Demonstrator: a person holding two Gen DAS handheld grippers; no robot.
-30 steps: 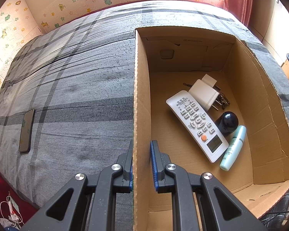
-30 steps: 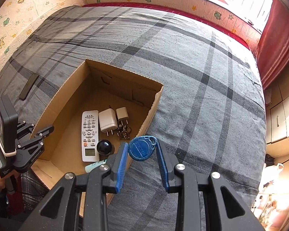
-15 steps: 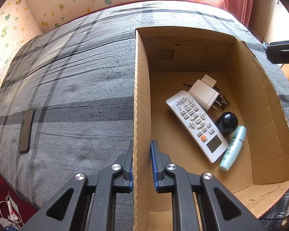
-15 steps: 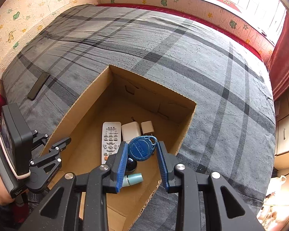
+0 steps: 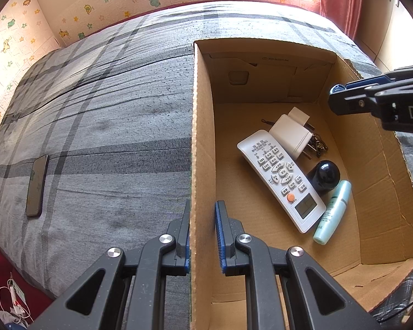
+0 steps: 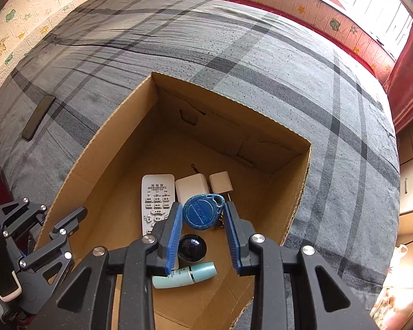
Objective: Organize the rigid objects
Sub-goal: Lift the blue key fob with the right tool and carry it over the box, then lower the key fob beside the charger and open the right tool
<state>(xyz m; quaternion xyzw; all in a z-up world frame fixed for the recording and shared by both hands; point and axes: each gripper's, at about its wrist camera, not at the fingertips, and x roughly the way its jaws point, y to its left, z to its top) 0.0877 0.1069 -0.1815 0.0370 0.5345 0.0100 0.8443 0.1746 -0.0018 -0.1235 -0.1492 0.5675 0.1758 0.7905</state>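
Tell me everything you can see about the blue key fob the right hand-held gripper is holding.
The blue key fob is a flat teardrop tag that looks like plastic, with faint raised lettering on its round face and a small hole at its pointed end. It sits pinched between the blue pads of the right hand-held gripper, face toward the camera, pointed end up and right. It hangs above the open cardboard box, touching nothing but the pads.

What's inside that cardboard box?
In the cardboard box: a white remote, two white chargers, keys, a black round object, a teal tube. The keys are mostly covered.
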